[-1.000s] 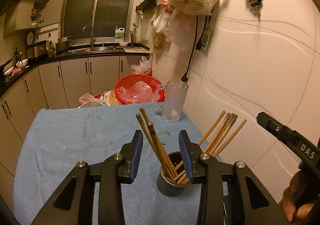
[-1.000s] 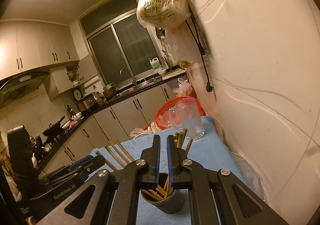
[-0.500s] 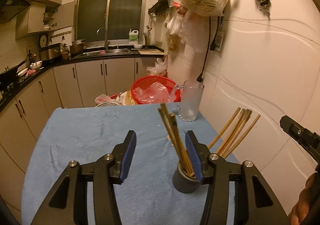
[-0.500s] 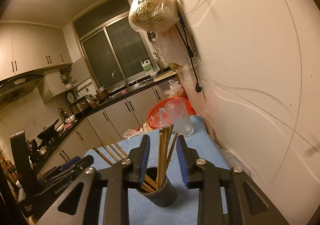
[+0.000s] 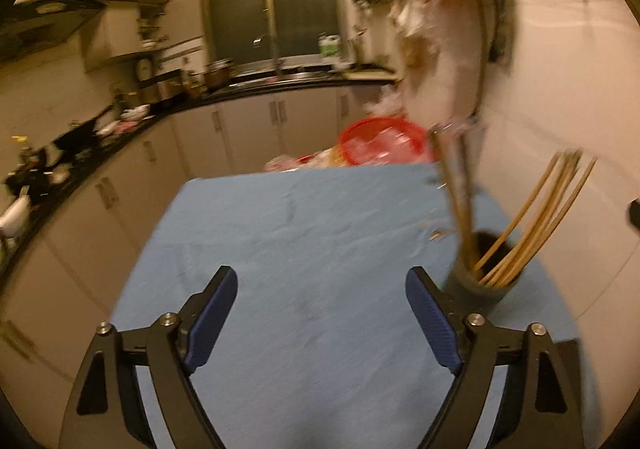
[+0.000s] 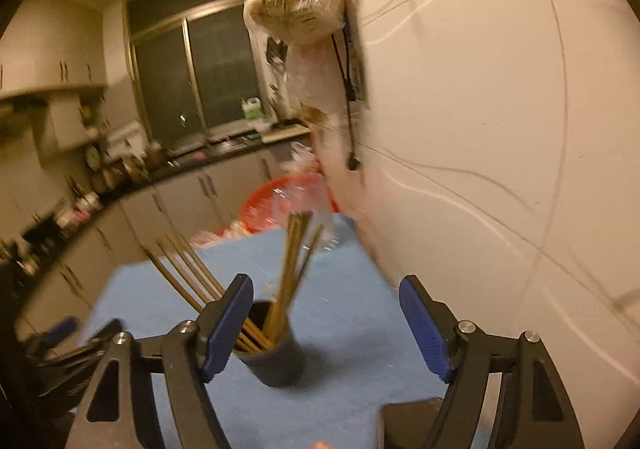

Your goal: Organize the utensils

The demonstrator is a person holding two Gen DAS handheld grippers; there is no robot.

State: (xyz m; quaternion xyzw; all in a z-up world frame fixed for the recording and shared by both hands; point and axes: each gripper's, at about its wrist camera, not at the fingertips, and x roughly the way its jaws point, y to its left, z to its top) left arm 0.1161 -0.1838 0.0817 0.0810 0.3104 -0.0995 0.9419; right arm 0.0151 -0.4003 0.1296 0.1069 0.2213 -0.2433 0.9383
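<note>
A dark grey cup [image 5: 478,287] stands on the blue cloth [image 5: 320,233] near the wall and holds several wooden chopsticks [image 5: 532,217]. It also shows in the right wrist view [image 6: 276,363] with its chopsticks [image 6: 292,261]. My left gripper [image 5: 322,317] is open and empty, with the cup just beyond its right finger. My right gripper [image 6: 326,325] is open and empty, with the cup low between its fingers, close to the left one. The left gripper's body shows at the lower left of the right wrist view [image 6: 64,361].
A red basket [image 5: 380,139] with plastic in it sits past the far table edge. A clear glass mug [image 6: 324,221] stands blurred behind the cup. The tiled wall [image 6: 500,169] runs along the right, with bags hanging from it. Kitchen cabinets run along the left.
Both grippers have opened wide and pulled back from the cup. The chopsticks the right one had held now stand in the cup. The left view has swung left.
</note>
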